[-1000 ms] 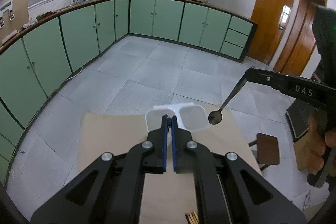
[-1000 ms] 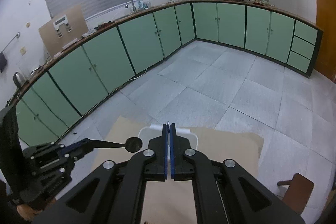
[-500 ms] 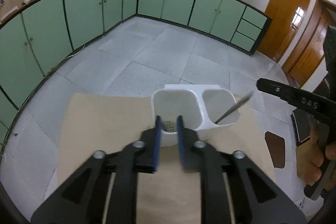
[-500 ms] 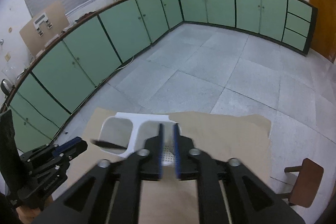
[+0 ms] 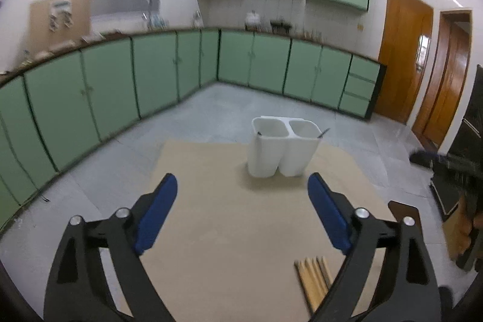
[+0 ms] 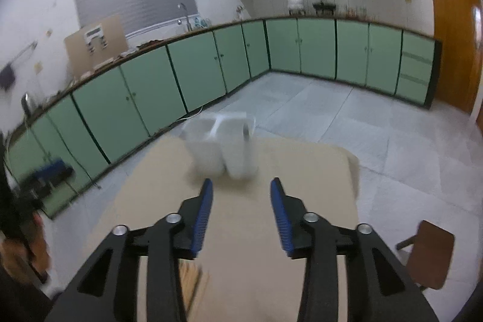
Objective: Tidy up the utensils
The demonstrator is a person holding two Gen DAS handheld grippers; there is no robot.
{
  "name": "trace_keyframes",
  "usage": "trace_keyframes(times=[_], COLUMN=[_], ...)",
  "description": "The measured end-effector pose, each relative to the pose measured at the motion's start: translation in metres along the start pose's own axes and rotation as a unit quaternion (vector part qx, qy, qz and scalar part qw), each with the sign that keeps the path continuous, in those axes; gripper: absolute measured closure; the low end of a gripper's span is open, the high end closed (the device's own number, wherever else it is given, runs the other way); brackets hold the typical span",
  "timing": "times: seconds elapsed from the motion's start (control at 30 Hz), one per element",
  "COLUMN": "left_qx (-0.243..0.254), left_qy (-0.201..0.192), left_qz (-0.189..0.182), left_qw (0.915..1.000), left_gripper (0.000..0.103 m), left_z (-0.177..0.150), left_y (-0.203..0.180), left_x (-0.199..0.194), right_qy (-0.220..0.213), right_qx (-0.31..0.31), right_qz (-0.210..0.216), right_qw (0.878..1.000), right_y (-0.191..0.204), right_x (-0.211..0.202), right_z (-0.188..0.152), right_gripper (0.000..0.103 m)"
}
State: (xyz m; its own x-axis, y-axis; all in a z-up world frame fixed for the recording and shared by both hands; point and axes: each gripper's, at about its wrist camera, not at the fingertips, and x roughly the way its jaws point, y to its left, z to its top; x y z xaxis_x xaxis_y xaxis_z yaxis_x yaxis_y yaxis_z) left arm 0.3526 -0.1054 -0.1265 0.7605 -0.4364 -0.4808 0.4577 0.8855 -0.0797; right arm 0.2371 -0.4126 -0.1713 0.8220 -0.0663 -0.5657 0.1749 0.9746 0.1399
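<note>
Now both grippers hang over the tan tabletop (image 5: 229,231) with nothing between their fingers. From the left wrist camera, the left gripper (image 5: 242,184) has its blue-padded fingers (image 5: 157,213) spread wide, and straight ahead of it, near the far edge of the table, stands the white two-compartment utensil holder (image 5: 282,151). A dark utensil handle (image 5: 323,132) leans out over the rim of the right compartment, and a small dark tip (image 5: 259,132) shows at the near rim of the left compartment; what kind of utensil each is cannot be told. A bundle of wooden chopsticks (image 5: 314,276) lies flat on the table near the left gripper's right finger. From the right wrist camera, the right gripper (image 6: 241,184) also has its fingers apart, less widely, with the holder (image 6: 222,145) blurred just beyond its tips. Green cabinets (image 5: 105,98) line the walls behind.
</note>
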Motion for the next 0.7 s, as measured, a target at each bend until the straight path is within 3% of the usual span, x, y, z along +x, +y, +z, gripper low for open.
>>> trace_keyframes(times=[0.23, 0.37, 0.53, 0.7], left_qx=[-0.003, -0.015, -0.018, -0.035], left_qy=[-0.045, -0.030, -0.008, 0.043], left_qz=[0.017, 0.008, 0.019, 0.023], left_qw=[0.9988, 0.9994, 0.9996, 0.9982], left_gripper=[0.010, 0.010, 0.010, 0.010], left_z=[-0.110, -0.158, -0.185, -0.208], left_y=[-0.011, -0.019, -0.016, -0.011], left_x=[-0.098, -0.116, -0.121, -0.109], right_qy=[-0.012, 0.009, 0.045, 0.080], right_qx=[-0.001, -0.027, -0.071, -0.112], right_qz=[-0.023, -0.010, 0.005, 0.016], right_qw=[1.000, 1.000, 0.996, 0.990], right_y=[0.039, 0.070, 0.097, 0.112], right_x=[-0.069, -0.074, -0.061, -0.048], right_z=[-0.154, -0.219, -0.247, -0.261], right_gripper=[0.056, 0.056, 0.056, 0.057])
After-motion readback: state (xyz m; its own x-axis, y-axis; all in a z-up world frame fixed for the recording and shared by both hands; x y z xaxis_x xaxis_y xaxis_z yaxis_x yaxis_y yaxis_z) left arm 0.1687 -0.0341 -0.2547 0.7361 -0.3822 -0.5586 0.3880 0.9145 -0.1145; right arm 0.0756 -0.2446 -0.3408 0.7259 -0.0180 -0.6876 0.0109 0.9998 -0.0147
